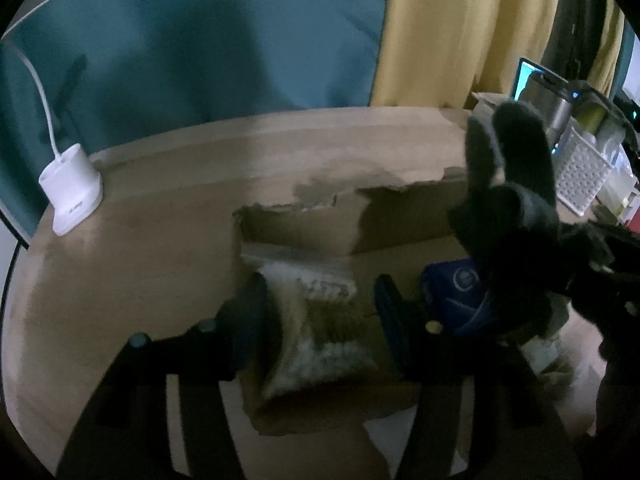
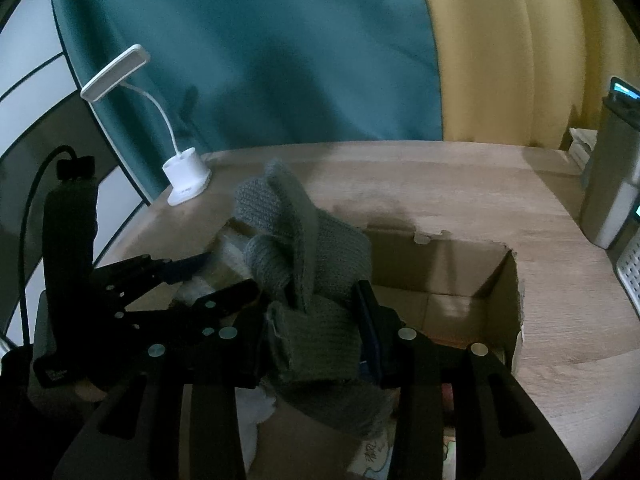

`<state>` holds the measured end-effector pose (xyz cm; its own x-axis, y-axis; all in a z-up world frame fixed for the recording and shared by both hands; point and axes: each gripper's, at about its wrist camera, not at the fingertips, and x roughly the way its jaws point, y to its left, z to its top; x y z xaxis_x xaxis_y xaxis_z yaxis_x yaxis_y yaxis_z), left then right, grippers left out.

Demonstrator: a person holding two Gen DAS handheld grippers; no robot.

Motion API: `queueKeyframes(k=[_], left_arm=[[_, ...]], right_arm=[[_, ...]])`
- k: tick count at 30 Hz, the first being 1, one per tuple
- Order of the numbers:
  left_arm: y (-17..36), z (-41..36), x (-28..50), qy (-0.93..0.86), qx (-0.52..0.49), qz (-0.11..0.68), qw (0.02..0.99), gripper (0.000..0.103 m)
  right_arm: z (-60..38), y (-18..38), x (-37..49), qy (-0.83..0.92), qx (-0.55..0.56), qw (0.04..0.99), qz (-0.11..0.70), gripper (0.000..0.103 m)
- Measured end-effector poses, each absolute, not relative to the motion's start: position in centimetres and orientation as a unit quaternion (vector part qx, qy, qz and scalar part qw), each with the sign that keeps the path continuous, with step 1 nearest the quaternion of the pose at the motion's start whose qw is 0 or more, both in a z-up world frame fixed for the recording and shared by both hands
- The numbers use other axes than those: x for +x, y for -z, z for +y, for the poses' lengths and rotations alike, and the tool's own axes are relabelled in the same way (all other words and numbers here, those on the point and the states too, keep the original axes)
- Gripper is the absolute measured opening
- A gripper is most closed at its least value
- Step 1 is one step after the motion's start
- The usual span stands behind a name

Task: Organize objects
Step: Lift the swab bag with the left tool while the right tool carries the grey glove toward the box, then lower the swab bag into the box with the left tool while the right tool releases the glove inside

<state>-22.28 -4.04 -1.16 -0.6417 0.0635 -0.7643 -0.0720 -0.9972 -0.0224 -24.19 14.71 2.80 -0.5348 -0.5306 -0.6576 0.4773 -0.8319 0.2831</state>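
An open cardboard box (image 2: pixel 460 264) with torn edges sits on the wooden table (image 1: pixel 140 260). My left gripper (image 1: pixel 322 304) points down into it, open. A clear plastic packet (image 1: pixel 320 320) of greenish contents lies between its fingers, touching the left one and apart from the right one. A blue pouch (image 1: pixel 452 296) lies to its right in the box. My right gripper (image 2: pixel 316 320) is shut on the cuff of a grey knitted glove (image 2: pixel 304 240), whose fingers stick up over the box. In the right wrist view the left gripper (image 2: pixel 228 276) shows at the left.
A white desk lamp (image 2: pixel 186 180) stands at the table's back left corner. At the right are a white perforated basket (image 1: pixel 580 172) and a grey canister (image 2: pixel 608 184). Teal and yellow curtains hang behind the table.
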Motion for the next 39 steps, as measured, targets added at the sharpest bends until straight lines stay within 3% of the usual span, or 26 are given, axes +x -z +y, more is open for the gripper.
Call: queueKeyframes(k=[15, 39], left_arm=[[-1.3, -6.9, -20.4, -0.920, -0.389, -0.039, 0.035, 0.058], [0.7, -9.6, -20.5, -0.910, -0.408, -0.071, 0.026, 0.058]], right_arm=[[13.2, -3.0, -24.2, 0.875, 0.392, 0.283, -0.022, 0.040], [9.6, 0.8, -26.2, 0.852, 0.452, 0.265, 0.000, 0.040]])
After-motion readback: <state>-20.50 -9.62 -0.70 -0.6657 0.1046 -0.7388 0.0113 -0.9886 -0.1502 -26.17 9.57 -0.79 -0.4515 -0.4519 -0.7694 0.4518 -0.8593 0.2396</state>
